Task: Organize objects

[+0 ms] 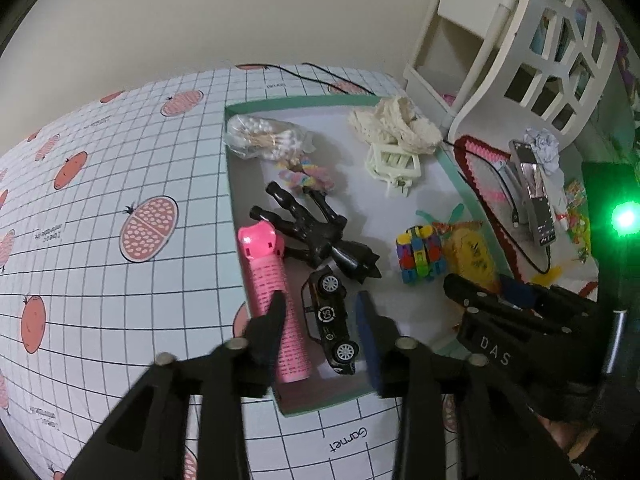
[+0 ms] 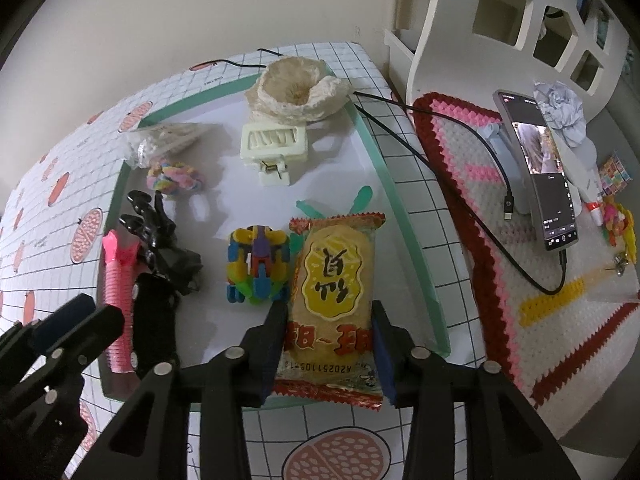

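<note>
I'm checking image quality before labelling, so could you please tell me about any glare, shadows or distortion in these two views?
Left wrist view: a green light flares at the right edge, and the fisheye bends the tablecloth grid. Right wrist view: no flare; the hair clip and snack packet look sharp, the toys cast soft shadows on the tray, and the dark corners come from the lens.

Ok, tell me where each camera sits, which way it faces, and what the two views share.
Left wrist: on the left gripper, looking forward and down at the toy car between its open fingers; the right gripper shows at right.
Right wrist: on the right gripper, looking down at the snack packet between its fingers; the left gripper shows at left.
Shared: the green-rimmed tray, pink roller, colourful block toy.
</note>
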`<state>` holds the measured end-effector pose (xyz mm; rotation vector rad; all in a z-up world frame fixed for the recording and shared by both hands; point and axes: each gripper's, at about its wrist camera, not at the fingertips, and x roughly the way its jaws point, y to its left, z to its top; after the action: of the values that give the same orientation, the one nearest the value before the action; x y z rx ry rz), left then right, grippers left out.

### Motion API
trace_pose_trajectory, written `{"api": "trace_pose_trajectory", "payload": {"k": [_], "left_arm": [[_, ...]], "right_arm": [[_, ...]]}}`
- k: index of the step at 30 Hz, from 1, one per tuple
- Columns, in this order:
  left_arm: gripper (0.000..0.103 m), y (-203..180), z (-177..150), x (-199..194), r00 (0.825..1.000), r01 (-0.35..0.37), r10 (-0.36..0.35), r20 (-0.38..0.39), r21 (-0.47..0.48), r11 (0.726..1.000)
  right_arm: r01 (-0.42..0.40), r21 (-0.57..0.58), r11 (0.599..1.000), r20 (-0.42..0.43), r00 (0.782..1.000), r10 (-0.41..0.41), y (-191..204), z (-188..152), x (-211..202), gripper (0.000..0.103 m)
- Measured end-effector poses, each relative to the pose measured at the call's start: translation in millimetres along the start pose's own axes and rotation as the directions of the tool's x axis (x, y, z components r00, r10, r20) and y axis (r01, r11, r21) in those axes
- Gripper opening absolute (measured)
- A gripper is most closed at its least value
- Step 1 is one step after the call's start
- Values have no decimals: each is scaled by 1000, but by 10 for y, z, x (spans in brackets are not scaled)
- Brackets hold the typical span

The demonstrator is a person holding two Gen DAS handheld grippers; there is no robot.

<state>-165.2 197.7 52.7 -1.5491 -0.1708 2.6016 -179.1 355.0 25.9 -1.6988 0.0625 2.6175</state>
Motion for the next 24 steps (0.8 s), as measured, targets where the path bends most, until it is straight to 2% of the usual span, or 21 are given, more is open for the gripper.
{"api": "trace_pose_trajectory", "payload": {"k": [1,3,6,9,10,12,14,16,17,18,21,24], "left_arm": [[45,11,1,-24,1000,0,0,6,-1,1000],[47,42,-4,-62,1000,-1,2,13,-9,1000],[59,111,-14,-109,1000,-4,5,21,-33,999],[65,203,-32,-177,999,-8,10,35,-55,998],[73,225,-38,-193,999,-10,13,38,-60,998],[80,262,-55,-221,999,-27,30,45,-67,997],[81,297,-84,-252,998,-42,45,49,-73,996],[84,352,-128,-268,998,-31,36,50,-105,994],[92,381,-149,-277,998,-25,31,50,-124,992],[95,419,-179,-292,998,-21,29,52,-142,990],[98,477,-232,-331,997,-40,50,62,-165,986],[101,540,-290,-359,995,-62,74,61,-170,983]], "right_arm": [[-5,3,1000,3,1000,5,0,-2,-12,56],[-8,4,1000,12,1000,8,10,-6,-46,60],[-11,0,1000,21,1000,11,40,-14,-104,60],[-19,-9,1000,34,999,19,100,-31,-185,60],[-23,-12,1000,40,999,23,127,-42,-223,60],[-30,-15,999,51,998,31,179,-67,-286,60],[-52,-3,999,55,997,52,198,-85,-322,60],[-50,-7,999,56,997,51,247,-124,-353,64],[-47,-17,999,59,997,48,276,-147,-369,66],[-46,-22,999,59,997,48,286,-161,-380,68],[-48,-22,999,66,997,50,288,-228,-434,74],[-51,-22,998,76,996,53,289,-284,-484,85]]}}
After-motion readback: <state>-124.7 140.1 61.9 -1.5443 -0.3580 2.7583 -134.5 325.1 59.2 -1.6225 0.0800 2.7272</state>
